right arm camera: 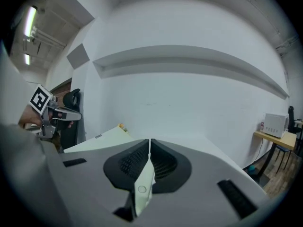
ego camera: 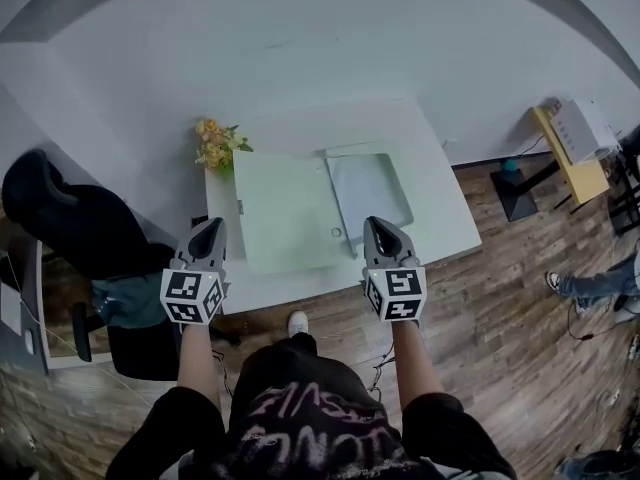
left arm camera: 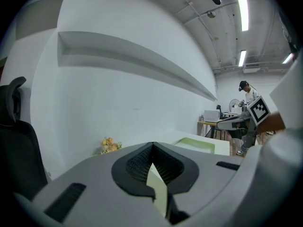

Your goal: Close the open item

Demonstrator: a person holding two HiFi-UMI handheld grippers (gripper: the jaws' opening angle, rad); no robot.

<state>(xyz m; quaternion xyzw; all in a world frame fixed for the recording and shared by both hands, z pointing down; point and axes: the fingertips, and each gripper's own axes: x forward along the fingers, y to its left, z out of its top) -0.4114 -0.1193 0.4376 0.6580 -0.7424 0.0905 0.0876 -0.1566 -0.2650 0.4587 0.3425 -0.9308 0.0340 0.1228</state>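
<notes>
The left gripper [ego camera: 209,232] and the right gripper [ego camera: 383,230] are both held over the near edge of a white rectangular surface [ego camera: 450,218]. In the left gripper view the left gripper [left arm camera: 152,148] has its jaws clenched with nothing between them. In the right gripper view the right gripper [right arm camera: 149,143] has its jaws pressed together the same way, also empty.

A pale green flat folding item [ego camera: 285,213] lies open on the surface, ahead of both pairs of jaws and between them. Its pale grey-blue leaf [ego camera: 368,190] is spread out directly ahead of the right jaws. From the left jaws the item [left arm camera: 195,144] shows ahead and to the right. From the right jaws it [right arm camera: 102,138] shows ahead and to the left.

A small bunch of yellow flowers [ego camera: 215,144] stands at the far corner, straight ahead of the left jaws. A black office chair [ego camera: 70,218] stands left of the left jaws. Well to the right of the right jaws, a white boxy appliance [ego camera: 583,130] rests on a yellow side table [ego camera: 575,176].
</notes>
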